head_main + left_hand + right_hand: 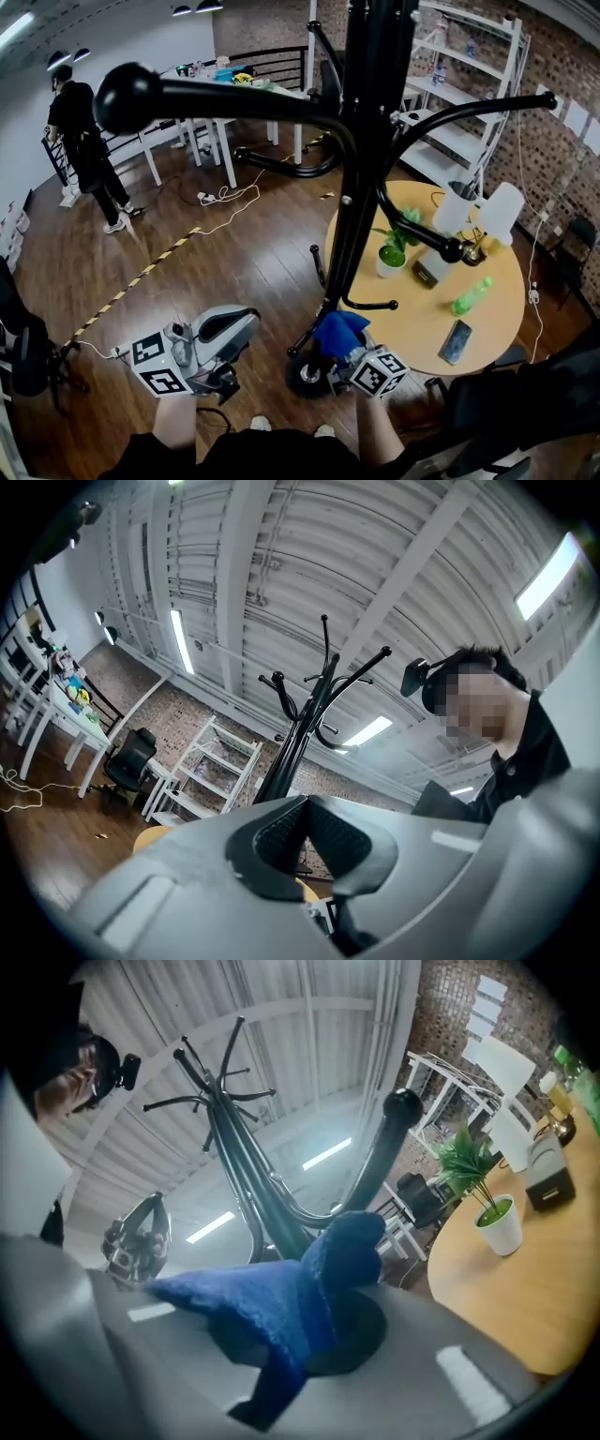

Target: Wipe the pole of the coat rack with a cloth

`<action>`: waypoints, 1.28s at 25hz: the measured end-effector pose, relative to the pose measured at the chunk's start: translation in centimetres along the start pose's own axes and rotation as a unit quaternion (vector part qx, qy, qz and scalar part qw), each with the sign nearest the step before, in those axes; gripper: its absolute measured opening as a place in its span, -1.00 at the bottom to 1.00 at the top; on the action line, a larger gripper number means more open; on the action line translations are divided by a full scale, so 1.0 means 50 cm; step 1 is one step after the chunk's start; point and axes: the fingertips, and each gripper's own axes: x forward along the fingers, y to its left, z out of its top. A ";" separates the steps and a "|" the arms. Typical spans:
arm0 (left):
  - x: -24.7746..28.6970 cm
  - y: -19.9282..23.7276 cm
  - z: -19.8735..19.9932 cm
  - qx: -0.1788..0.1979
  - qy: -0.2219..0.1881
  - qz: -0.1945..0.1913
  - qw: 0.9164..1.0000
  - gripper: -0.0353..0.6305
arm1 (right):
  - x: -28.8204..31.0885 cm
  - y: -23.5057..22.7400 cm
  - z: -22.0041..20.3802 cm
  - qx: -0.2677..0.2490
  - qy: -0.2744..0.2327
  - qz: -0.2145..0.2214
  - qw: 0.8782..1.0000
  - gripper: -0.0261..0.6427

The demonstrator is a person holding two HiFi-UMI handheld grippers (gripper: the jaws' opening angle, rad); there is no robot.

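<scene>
A: Two tools to log. What does your left tool [305, 808] carry?

B: Item one, left tool: nothing. Its ribbed black pads [279, 834] are pressed together, no gap. You hold it low, to the left of the pole [361, 169] and apart from it. My guess is that it is parked there to leave the other hand room.

A: And your right tool [319, 1335]?

B: Item two, right tool: pinching the cloth [309, 1288]. The cloth is blue with a thick fleecy pile, bunched into a soft peak above the jaws, a tail hanging below. You have it low, beside the foot of the pole and just above the base [305, 375]. Whether the pile touches the pole, I cannot tell. A low start would suit an upward stroke.

A: The pole itself?

B: Item three, pole: black, glossy, round in section, probably metal. Curved arms [234, 98] with ball ends branch from it. Fleece should slide easily on that finish, though the arms would break a long stroke.

A: Anything close by?

B: Item four, counter [422, 323]: round, pale wood, just right of the base. It carries a potted plant [392, 251], a green bottle [472, 295] and a phone [457, 340]. Mind your right elbow there.
</scene>
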 end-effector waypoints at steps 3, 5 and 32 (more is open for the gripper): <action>0.015 0.002 -0.004 0.001 0.001 -0.004 1.000 -0.91 | 0.001 0.034 0.069 0.013 -0.035 0.026 0.999 -0.86; 0.014 0.003 -0.002 0.004 -0.002 -0.005 1.000 -0.91 | 0.011 0.077 0.136 0.000 -0.062 0.049 0.997 -0.86; -0.050 0.015 0.032 -0.003 -0.044 -0.004 0.999 -0.92 | 0.061 0.303 0.425 -0.185 -0.147 0.065 0.969 -0.86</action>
